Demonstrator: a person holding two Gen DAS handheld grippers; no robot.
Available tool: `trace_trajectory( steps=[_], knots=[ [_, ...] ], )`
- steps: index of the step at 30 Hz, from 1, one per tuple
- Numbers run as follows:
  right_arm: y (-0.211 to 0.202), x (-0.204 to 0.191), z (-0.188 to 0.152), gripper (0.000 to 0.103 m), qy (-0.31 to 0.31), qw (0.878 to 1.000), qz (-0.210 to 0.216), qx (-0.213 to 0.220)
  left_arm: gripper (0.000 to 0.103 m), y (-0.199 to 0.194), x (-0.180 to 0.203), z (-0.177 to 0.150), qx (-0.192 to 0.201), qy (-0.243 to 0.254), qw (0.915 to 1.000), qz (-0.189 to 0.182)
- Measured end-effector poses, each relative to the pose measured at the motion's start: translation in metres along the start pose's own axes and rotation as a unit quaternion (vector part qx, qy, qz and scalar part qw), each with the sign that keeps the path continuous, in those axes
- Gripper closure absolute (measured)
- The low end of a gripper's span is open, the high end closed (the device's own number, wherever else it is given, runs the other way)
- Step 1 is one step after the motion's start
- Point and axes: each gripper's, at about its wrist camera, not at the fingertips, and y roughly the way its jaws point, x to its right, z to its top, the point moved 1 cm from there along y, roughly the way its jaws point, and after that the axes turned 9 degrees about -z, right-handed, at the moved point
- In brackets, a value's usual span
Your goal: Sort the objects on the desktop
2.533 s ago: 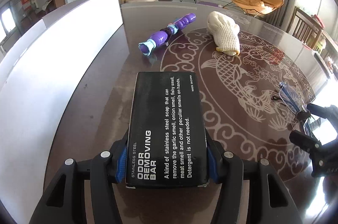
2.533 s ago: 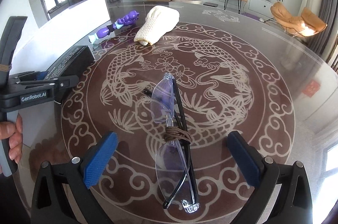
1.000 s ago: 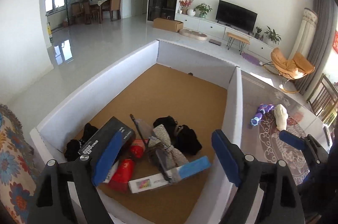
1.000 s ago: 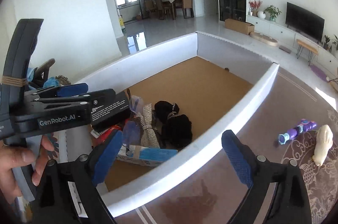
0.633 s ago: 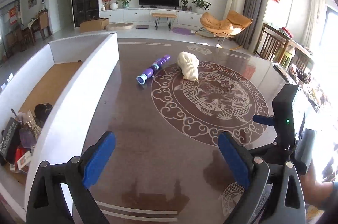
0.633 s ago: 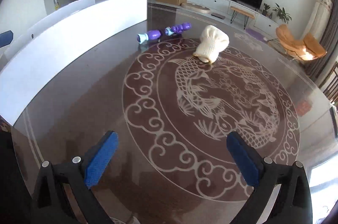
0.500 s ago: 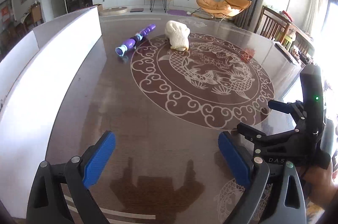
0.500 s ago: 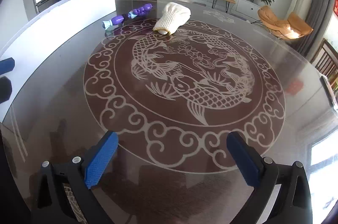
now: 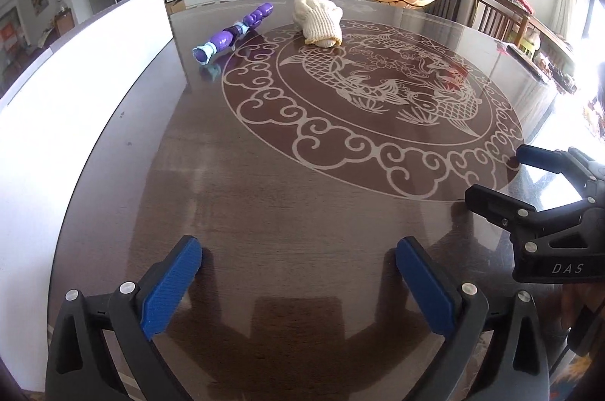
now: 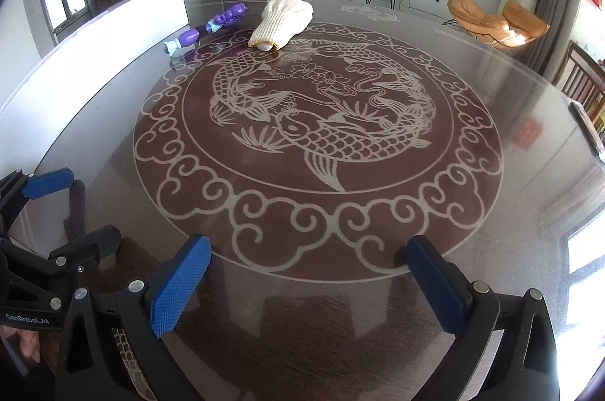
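A purple toy (image 9: 234,32) (image 10: 206,28) and a cream knitted glove (image 9: 319,19) (image 10: 283,21) lie at the far side of the dark round table (image 9: 283,174). My left gripper (image 9: 298,250) hovers over bare table near the front edge; its jaws are opening and nothing is between them. My right gripper (image 10: 308,246) stands open just to its right, also with nothing between its fingers. Each gripper shows in the other's view: the right gripper (image 9: 499,174) at the right edge, the left gripper (image 10: 81,208) at the lower left.
The white wall of a large box (image 9: 75,91) (image 10: 94,34) runs along the table's left side. A fish medallion is inlaid in the tabletop (image 10: 317,121). Chairs (image 9: 499,19) stand past the table's far right edge.
Both grippers have swung from over the white box back to the table and come down closer to it. The black box now lies in the white box, and the glasses are gone from the table.
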Motion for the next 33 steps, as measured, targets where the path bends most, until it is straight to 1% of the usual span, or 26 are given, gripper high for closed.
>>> trace_trajectory(
  steps=[19, 24, 28, 31, 33],
  knots=[
    [0.0, 0.0, 0.0, 0.0, 0.001, 1.0, 0.0, 0.0, 0.0, -0.002, -0.001, 0.0, 0.001, -0.003, 1.0, 0.004],
    [0.0, -0.001, 0.0, 0.0, 0.001, 1.0, 0.0, 0.0, 0.0, 0.001, -0.019, 0.006, 0.004, -0.032, 0.9991, 0.025],
    [0.0, -0.001, 0.0, 0.0, 0.001, 1.0, 0.0, 0.0, 0.0, 0.009, -0.036, 0.019, 0.003, -0.031, 0.9993, 0.023],
    [0.001, -0.003, 0.001, 0.0, -0.002, 1.0, 0.0, 0.0, 0.0, 0.009, -0.038, 0.017, 0.006, -0.032, 0.9992, 0.024],
    [0.011, -0.005, 0.015, 0.0, -0.023, 1.0, 0.013, -0.01, 0.0, 0.008, -0.038, 0.016, 0.008, -0.034, 0.9991, 0.025]
  ],
)
